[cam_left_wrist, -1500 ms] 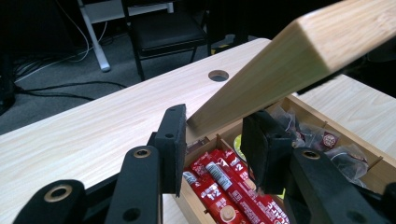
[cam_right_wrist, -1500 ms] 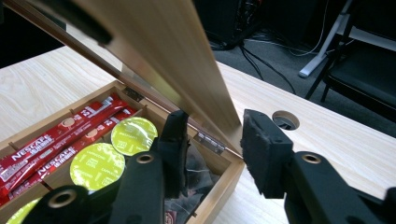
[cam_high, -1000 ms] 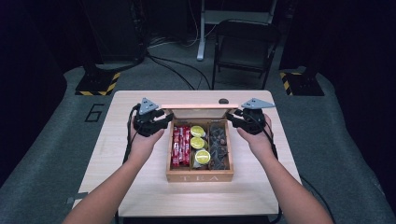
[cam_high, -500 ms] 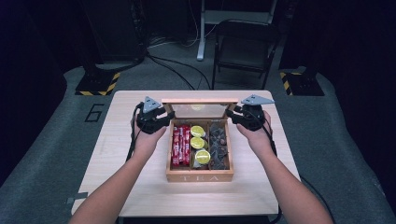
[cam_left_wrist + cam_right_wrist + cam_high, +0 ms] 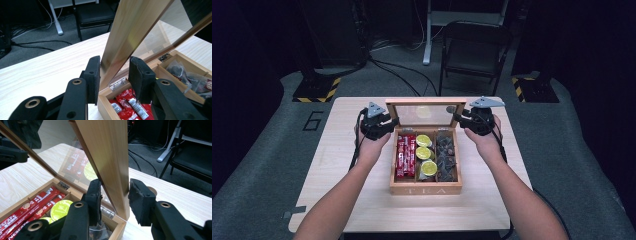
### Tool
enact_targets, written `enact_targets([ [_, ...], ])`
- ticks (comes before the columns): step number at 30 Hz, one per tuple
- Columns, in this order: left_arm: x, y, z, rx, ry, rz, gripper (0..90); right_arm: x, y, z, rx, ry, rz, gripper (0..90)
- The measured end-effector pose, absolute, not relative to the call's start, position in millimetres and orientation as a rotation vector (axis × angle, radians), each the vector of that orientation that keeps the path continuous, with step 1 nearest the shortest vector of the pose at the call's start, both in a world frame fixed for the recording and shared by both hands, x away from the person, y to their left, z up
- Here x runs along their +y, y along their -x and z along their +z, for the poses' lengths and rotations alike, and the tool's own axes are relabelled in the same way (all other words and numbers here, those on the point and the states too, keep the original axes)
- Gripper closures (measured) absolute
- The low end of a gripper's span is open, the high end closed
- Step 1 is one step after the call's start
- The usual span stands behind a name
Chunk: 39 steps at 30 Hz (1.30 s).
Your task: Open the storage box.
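Nearest the table's front edge, wooden tea box (image 5: pixel 426 190) sits mid-table (image 5: pixel 337 200), long axis running away from the person; dark sachets (image 5: pixel 446 155) in its right compartment are hard to make out. Red sticks (image 5: pixel 406 156) lie lengthwise, round lime pods (image 5: pixel 424 153) in the middle. Glass-paned lid (image 5: pixel 424 114) stands nearly upright at the far hinge. Left gripper (image 5: pixel 382 125) straddles the lid's left frame edge, jaws just closing, one pad touching, the other apart. Right gripper (image 5: pixel 472 120) clamps the right edge.
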State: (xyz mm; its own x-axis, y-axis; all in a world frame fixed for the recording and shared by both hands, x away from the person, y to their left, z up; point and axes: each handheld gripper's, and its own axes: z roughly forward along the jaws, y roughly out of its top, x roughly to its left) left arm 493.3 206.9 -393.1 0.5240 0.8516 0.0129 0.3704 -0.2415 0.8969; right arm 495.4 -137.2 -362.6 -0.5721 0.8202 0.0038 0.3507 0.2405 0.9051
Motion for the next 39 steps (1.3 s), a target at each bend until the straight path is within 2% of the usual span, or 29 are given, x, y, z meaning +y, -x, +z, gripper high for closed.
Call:
enact_targets([
  [17, 206.3, -508.8, -403.3, 1.07, -1.814, 0.603, 62.8, -136.2, -504.5, -362.2, 2.024, -1.08, 1.308, 61.2],
  [23, 205.9, -511.4, -403.2, 1.074, -1.812, 0.605, 63.1, -134.2, -508.9, -368.4, 2.04, -1.069, 1.28, 57.0],
  [39, 206.5, -519.0, -404.0, 1.1, -1.788, 0.58, 63.3, -133.6, -527.1, -392.5, 2.095, -1.107, 1.262, 54.5],
])
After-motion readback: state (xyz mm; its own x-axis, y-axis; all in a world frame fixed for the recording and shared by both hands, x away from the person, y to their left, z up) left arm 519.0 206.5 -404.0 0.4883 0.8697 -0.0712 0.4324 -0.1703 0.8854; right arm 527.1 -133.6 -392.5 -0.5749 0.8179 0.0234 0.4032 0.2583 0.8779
